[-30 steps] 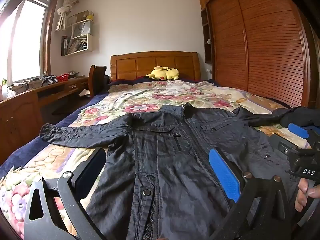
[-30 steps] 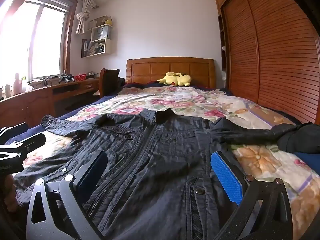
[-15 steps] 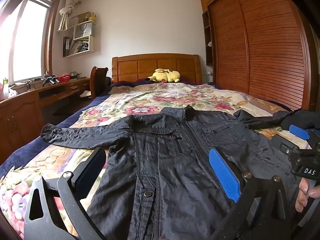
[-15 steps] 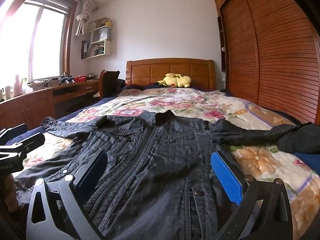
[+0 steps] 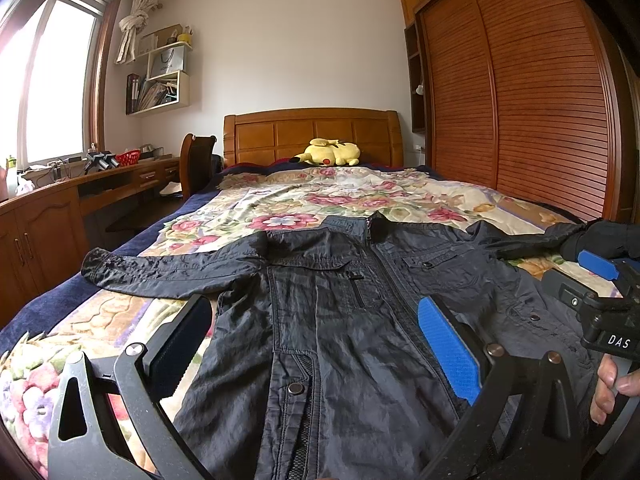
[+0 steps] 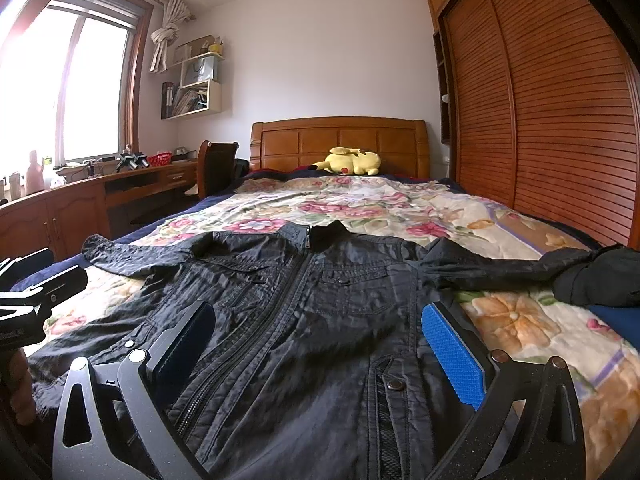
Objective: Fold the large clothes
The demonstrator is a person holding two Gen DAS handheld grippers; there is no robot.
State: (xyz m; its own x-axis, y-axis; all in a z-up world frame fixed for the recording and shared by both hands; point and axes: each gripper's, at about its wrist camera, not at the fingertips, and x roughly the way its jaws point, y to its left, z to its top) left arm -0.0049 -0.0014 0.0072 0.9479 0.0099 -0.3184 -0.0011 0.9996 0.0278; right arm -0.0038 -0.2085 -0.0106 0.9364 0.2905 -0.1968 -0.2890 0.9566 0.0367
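Black jacket point(image 5: 340, 320) spread front-up on floral bedspread point(image 5: 320, 196), filling centre and lower half of both frames; collar toward headboard, zip closed. Left sleeve point(image 5: 168, 268) stretched to mid-left of the left wrist frame; right sleeve point(image 6: 500, 268) running to mid-right of the right wrist frame, cuff touching a dark bundle point(image 6: 600, 280) at the frame edge.

Left gripper point(image 5: 316, 344) wide open, holding nothing, hovering over lower hem area. Right gripper point(image 6: 320, 348) also spread wide, empty, above the lower front panel.

Risks, as judgement:
- Thin slick fabric, likely to slip from pads if pinched shallow; fold then collapsing.
- Grabbing only the top layer near the zip, leaving the back panel behind, giving a bunched fold.
- Right sleeve cuff near the dark bundle: possible dragging of that bundle along with the sleeve.
- Grippers close together at lower centre: chance of collision when both close in on the hem.
- Soft bedspread could get pinched with the jacket.
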